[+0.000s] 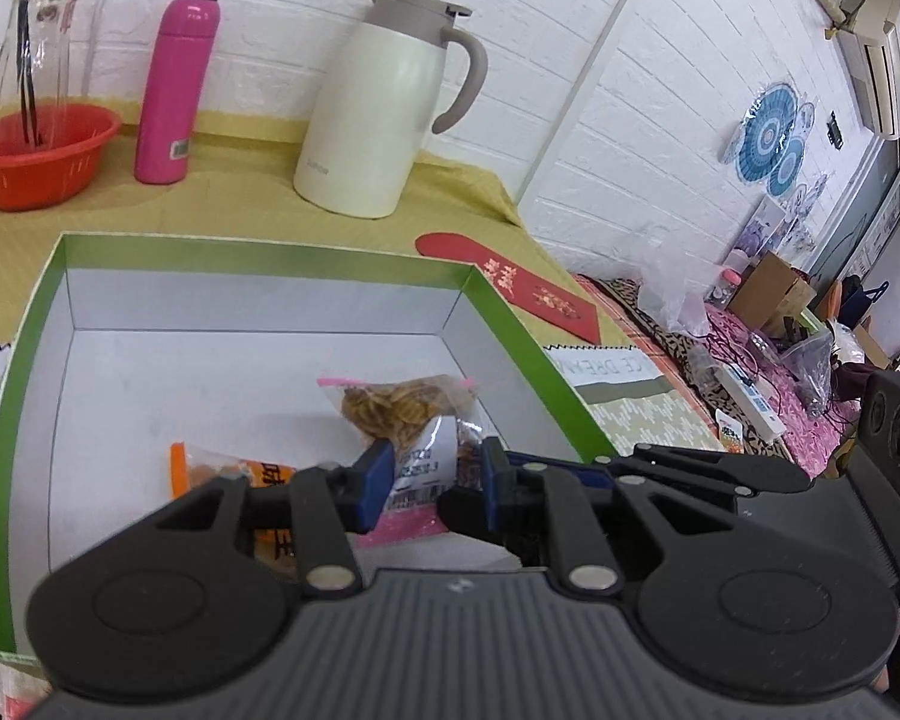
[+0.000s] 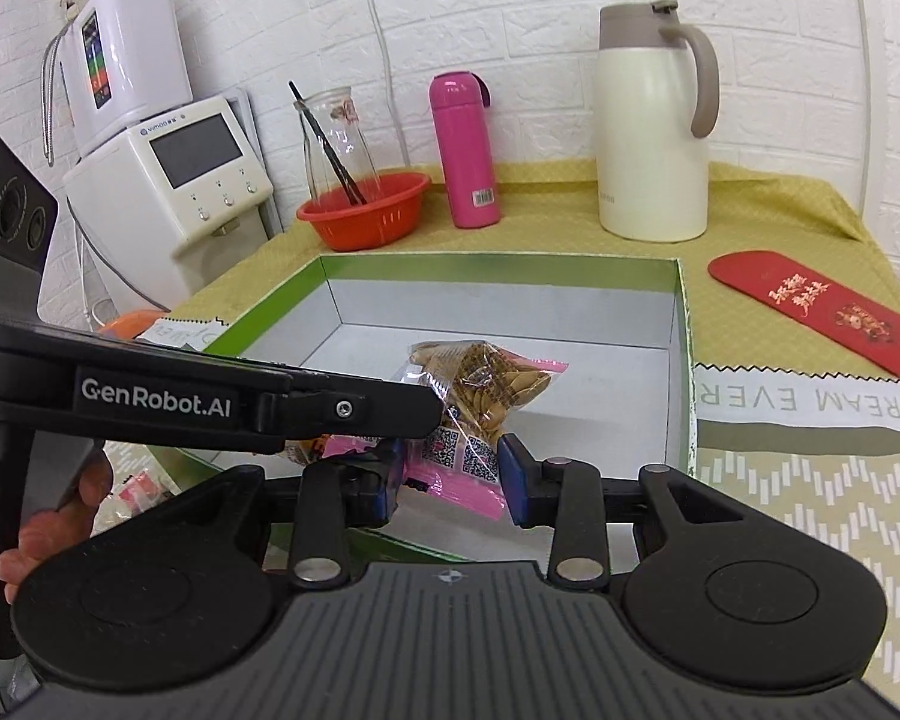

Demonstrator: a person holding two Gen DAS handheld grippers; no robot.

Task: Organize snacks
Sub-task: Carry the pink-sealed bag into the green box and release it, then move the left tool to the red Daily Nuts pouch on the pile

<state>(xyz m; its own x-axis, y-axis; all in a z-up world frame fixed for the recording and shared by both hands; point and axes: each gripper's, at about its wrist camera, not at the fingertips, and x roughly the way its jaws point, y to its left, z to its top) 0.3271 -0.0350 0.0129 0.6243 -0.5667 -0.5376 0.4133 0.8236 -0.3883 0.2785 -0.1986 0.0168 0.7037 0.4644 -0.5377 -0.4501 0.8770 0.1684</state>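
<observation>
A clear snack bag of brown seeds with pink ends (image 1: pixel 411 420) (image 2: pixel 486 402) lies inside the green-rimmed white box (image 1: pixel 258 255) (image 2: pixel 498 261). My left gripper (image 1: pixel 432 474) has its blue pads on either side of the bag's labelled end, with gaps showing. My right gripper (image 2: pixel 450 468) straddles the same bag's pink end, pads also apart. The left gripper's body (image 2: pixel 210 399) crosses the right wrist view. An orange snack packet (image 1: pixel 234 474) lies in the box, partly hidden behind my left gripper.
A red basket (image 1: pixel 36 150) (image 2: pixel 366 210) holding a glass carafe, a pink flask (image 1: pixel 174 90) (image 2: pixel 465 150) and a cream jug (image 1: pixel 384 108) (image 2: pixel 654 132) stand behind the box. A red envelope (image 1: pixel 510 282) (image 2: pixel 816 309) lies to its right. White appliances (image 2: pixel 162 180) stand left.
</observation>
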